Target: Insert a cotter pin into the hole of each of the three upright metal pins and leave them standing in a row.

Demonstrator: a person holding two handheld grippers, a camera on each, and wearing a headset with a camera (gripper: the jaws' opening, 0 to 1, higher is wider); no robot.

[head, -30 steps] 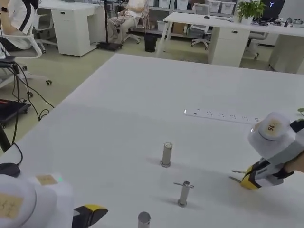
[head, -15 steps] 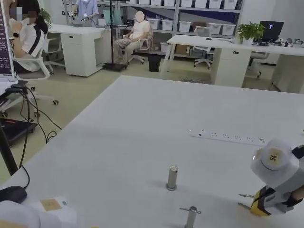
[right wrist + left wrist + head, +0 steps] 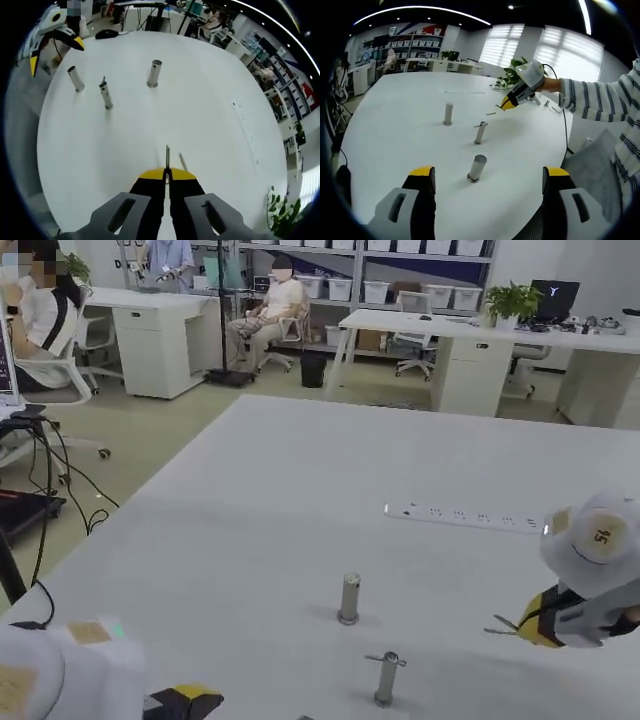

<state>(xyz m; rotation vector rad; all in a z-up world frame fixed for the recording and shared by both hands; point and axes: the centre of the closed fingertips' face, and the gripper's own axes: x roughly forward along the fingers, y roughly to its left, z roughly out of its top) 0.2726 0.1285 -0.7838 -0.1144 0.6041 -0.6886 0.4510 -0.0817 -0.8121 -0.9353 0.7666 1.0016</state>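
Note:
Three upright metal pins stand in a row on the white table (image 3: 300,500). The far pin (image 3: 348,600) (image 3: 448,114) (image 3: 154,73) is bare. A cotter pin crosses the top of the middle pin (image 3: 386,678) (image 3: 480,132) (image 3: 105,94). The near pin (image 3: 477,168) (image 3: 76,79) stands bare just ahead of my open left gripper (image 3: 488,181) (image 3: 185,705). To the right of the row, my right gripper (image 3: 167,172) (image 3: 520,625) is shut on a thin cotter pin (image 3: 167,156) (image 3: 500,625), whose legs point toward the pins.
A white power strip (image 3: 460,515) (image 3: 245,127) lies on the table behind the pins. Beyond the far table edge stand other desks (image 3: 450,340), chairs and seated people. Cables (image 3: 50,490) trail on the floor at left.
The head camera has tilted up and back down, shifting the whole picture. The right gripper keeps the cotter pin to the right of the row; the pins have not moved.

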